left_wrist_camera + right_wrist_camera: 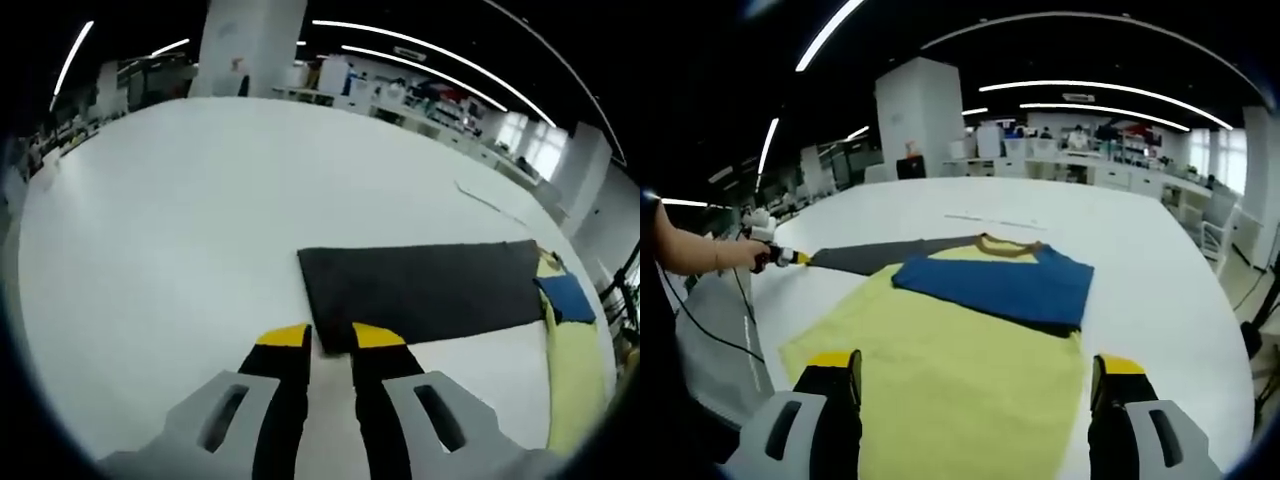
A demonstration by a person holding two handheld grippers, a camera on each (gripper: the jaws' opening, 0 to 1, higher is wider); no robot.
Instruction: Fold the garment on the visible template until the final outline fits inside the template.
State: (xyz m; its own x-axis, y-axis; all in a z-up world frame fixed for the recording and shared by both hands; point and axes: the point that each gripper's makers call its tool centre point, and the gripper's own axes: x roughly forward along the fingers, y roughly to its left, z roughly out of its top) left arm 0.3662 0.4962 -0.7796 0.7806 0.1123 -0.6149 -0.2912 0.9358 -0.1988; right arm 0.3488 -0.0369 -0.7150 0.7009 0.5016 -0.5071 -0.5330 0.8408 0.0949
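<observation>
A big open workshop, strip lights overhead, and one wide white table (160, 230). The yellow-and-blue shirt (960, 370) lies flat on it, one end over the dark grey template (420, 290). The right gripper (975, 385) gapes wide above the shirt's hem; the left gripper (330, 338) stands narrowly parted at the template's near edge, holding nothing. A one-sided pull could drag the shirt askew off the template.
</observation>
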